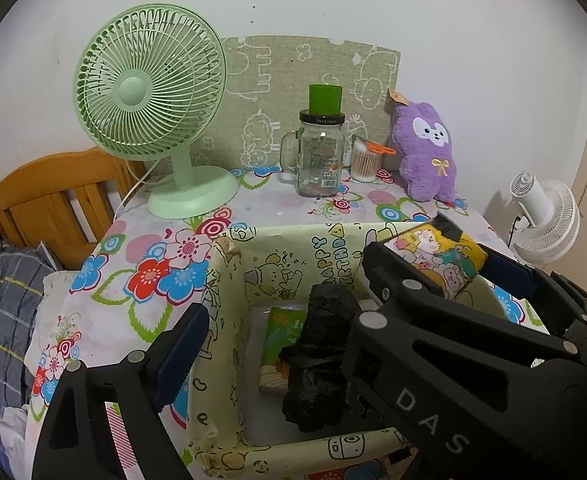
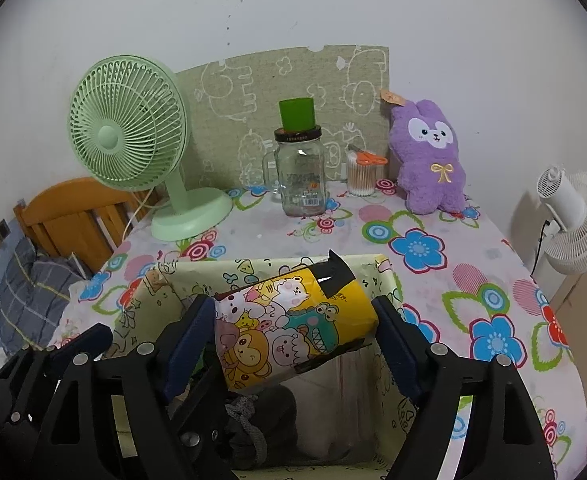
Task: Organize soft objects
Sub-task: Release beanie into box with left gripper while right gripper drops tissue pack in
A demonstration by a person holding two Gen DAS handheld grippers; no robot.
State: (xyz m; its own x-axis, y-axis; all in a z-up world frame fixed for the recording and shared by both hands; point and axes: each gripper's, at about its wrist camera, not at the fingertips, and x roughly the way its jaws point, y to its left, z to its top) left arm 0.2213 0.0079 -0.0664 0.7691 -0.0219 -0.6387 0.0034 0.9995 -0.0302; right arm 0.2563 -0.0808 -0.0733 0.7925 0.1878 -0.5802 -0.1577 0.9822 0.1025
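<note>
Hiding box [image 2: 389, 280] floor: cartoon pack [image 2: 293, 320].

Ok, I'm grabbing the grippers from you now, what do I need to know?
Left gripper: jaws open, empty, over the paper-covered box.
Right gripper: jaws shut on the yellow cartoon pack, held tilted above the box.
Done: a black bundle and a green pack lie in the box.
Left: drop the yellow cartoon pack in. The purple plush at the back of the table probably goes next.
</note>
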